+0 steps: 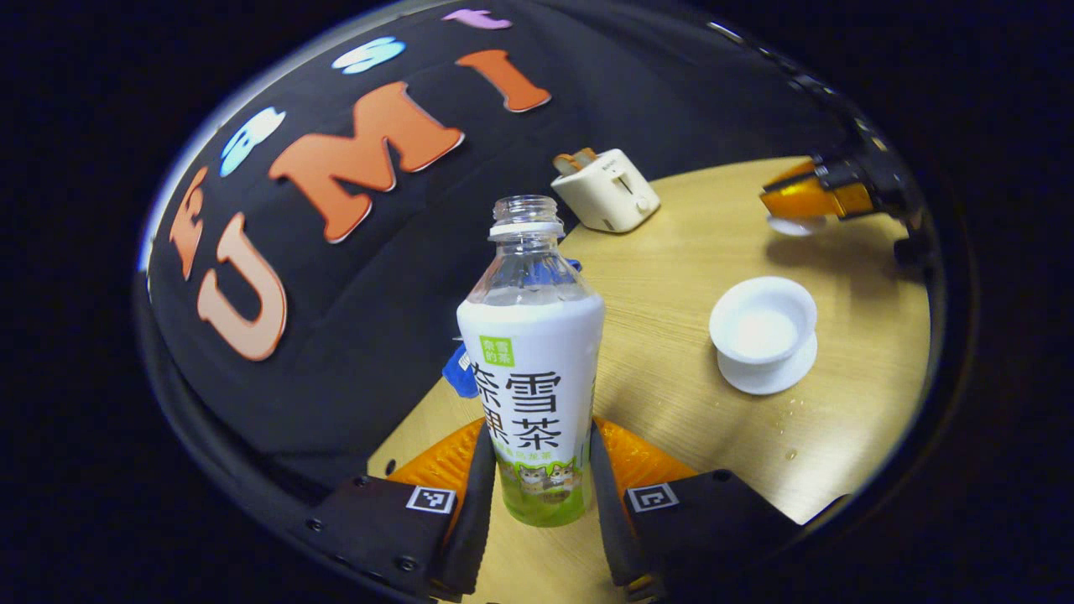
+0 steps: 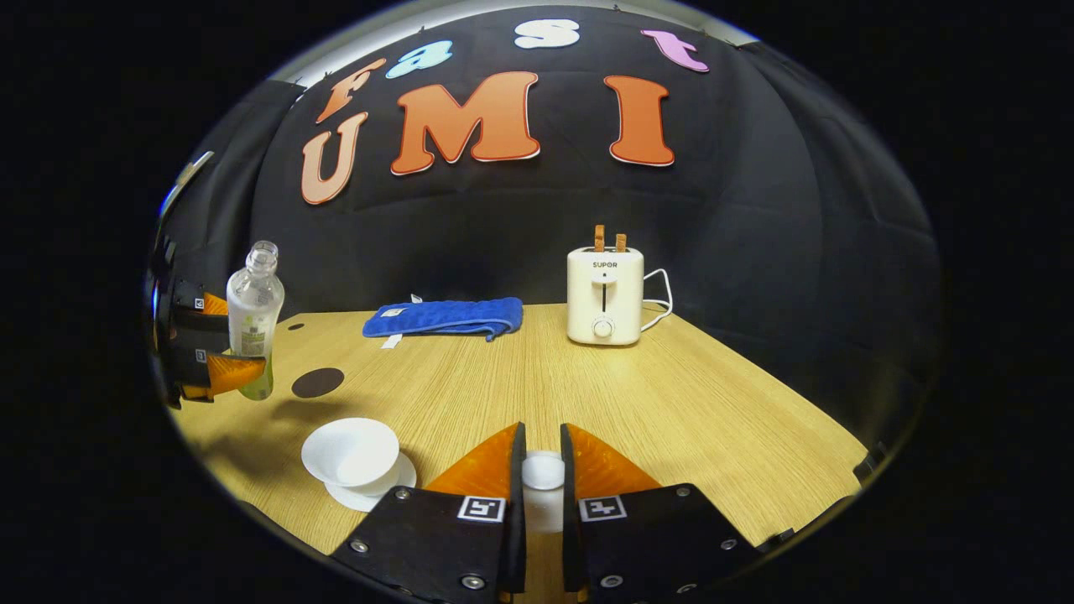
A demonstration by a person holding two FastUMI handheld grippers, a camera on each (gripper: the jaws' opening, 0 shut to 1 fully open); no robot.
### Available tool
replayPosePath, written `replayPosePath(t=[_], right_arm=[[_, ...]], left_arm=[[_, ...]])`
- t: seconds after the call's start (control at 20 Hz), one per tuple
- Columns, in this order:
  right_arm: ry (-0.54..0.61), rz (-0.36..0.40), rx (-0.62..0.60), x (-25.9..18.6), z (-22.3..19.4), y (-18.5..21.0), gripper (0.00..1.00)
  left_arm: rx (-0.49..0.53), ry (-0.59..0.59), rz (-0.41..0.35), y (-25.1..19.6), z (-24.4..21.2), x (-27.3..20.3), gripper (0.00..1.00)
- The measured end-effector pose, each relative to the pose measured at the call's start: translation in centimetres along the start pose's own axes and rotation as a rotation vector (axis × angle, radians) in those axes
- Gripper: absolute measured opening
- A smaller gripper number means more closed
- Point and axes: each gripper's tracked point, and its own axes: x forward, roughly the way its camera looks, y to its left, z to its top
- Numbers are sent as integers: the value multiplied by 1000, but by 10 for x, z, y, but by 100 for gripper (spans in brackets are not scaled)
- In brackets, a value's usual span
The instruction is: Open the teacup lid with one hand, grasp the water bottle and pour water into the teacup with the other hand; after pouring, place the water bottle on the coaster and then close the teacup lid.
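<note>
Clear plastic bottle point(image 1: 532, 369), round white teacup point(image 1: 763, 325)

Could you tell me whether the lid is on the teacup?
No, the teacup stands open on its saucer, and the right gripper holds the lid.

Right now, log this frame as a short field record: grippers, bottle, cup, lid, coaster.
left gripper: shut on bottle, held upright above the table
bottle: uncapped
right gripper: shut on lid, held off the cup
cup: open, on its saucer
coaster: bare, behind cup
pour stage: cannot tell
</note>
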Motion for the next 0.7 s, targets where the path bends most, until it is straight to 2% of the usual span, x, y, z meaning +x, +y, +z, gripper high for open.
replayPosePath(t=[0.1, 0.25, 0.3, 0.4, 0.45, 0.7], right_arm=[[1, -2, -2, 0, -1, 0, 17], [3, -2, -2, 1, -2, 0, 17], [4, -1, -3, 1, -2, 1, 17], [7, 5, -5, 2, -2, 4, 18], [7, 8, -6, 2, -3, 5, 17], [12, 14, -11, 4, -5, 7, 18]], left_arm=[[-143, -38, 26, -6, 11, 2, 60], [-270, -95, 51, -11, 23, 4, 60], [-304, -115, 53, -15, 28, 2, 63], [-376, -163, 50, -14, 37, -5, 57], [-415, -176, 55, -12, 39, -4, 58], [-573, -190, 75, -8, 37, 0, 58]])
